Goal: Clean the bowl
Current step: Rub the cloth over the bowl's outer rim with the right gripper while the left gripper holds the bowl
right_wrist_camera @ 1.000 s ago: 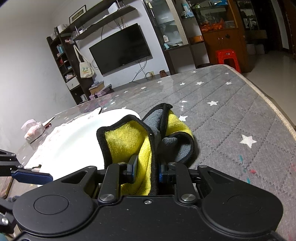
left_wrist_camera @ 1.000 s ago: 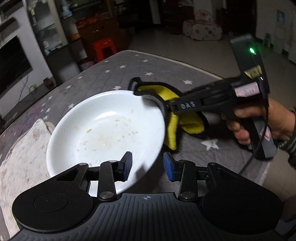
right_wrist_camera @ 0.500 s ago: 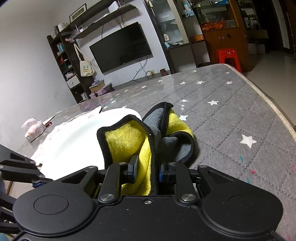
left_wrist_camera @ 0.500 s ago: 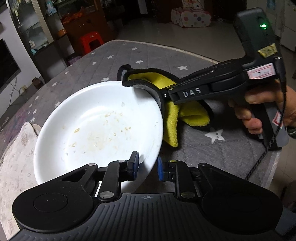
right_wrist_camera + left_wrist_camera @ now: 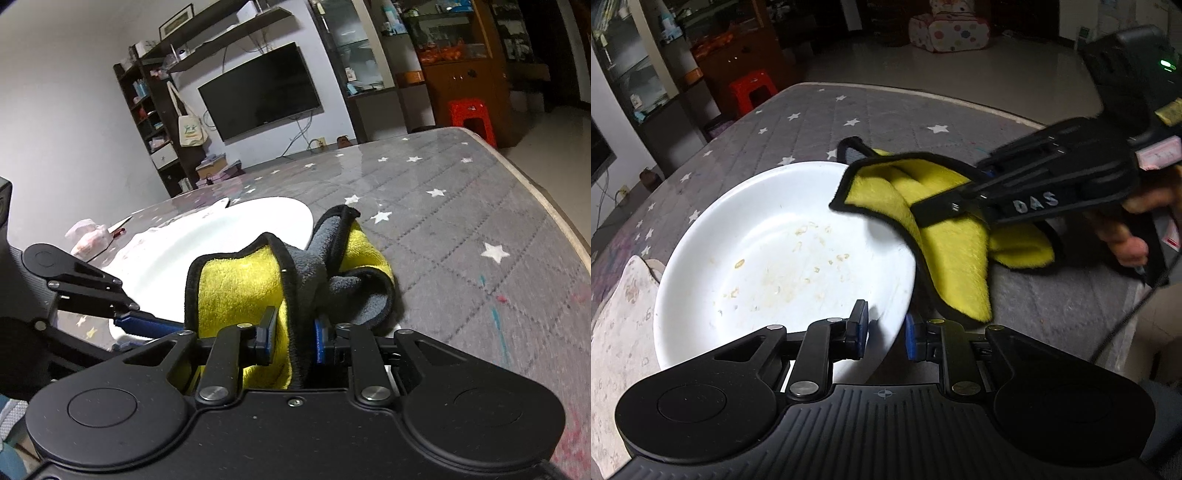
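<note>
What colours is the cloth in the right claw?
Cloth: yellow one side, grey the other, black edging; clearest in right wrist view.

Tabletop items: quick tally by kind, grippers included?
Bowls: 1, the white bowl
Cloths: 1, the yellow and grey cloth
Mats: 1, the pale floral mat
Wrapped bundles: 1, the pinkish bundle
Grippers: 2, left gripper and right gripper
Total: 6

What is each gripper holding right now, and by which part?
Left gripper pinches the white bowl by its near rim; right gripper clamps the bunched middle of the yellow cloth.
</note>
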Demonstrator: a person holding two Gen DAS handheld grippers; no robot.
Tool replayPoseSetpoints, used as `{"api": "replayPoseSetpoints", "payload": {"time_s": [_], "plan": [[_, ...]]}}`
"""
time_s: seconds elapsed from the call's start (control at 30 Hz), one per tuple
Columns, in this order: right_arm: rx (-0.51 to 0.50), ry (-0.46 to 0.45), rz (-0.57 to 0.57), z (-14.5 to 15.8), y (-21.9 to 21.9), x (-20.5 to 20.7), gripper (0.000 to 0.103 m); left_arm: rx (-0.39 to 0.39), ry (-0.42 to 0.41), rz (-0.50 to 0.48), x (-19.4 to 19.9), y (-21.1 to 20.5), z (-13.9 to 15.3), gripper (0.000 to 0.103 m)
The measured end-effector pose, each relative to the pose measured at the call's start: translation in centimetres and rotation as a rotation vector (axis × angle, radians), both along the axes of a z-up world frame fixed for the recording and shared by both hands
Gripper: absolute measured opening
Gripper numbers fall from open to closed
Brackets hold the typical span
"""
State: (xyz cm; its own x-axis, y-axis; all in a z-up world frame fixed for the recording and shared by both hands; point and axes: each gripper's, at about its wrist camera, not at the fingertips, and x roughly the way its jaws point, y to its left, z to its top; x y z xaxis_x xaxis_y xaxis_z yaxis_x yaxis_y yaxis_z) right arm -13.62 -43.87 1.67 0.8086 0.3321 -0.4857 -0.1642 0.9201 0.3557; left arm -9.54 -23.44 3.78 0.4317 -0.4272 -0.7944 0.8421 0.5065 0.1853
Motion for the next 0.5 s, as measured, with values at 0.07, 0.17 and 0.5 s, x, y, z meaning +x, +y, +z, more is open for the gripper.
{"api": "replayPoseSetpoints", "payload": {"time_s": [0.07,0.17,0.5], "plan": [[0.001,-0.001,0.001,0.0,0.0,0.6,0.022,0.002,0.005,-0.008,-0.1,0.4,0.1,0.021],[-0.005,-0.004,0.004,-0.1,0.0,1.7,0.022,0.0,0.014,-0.016,-0.2,1.0,0.1,0.021],[-0.05,-0.013,0.06,-0.1,0.0,5.2,0.022,0.024,0.016,-0.047,-1.2,2.4,0.2,0.021]]}}
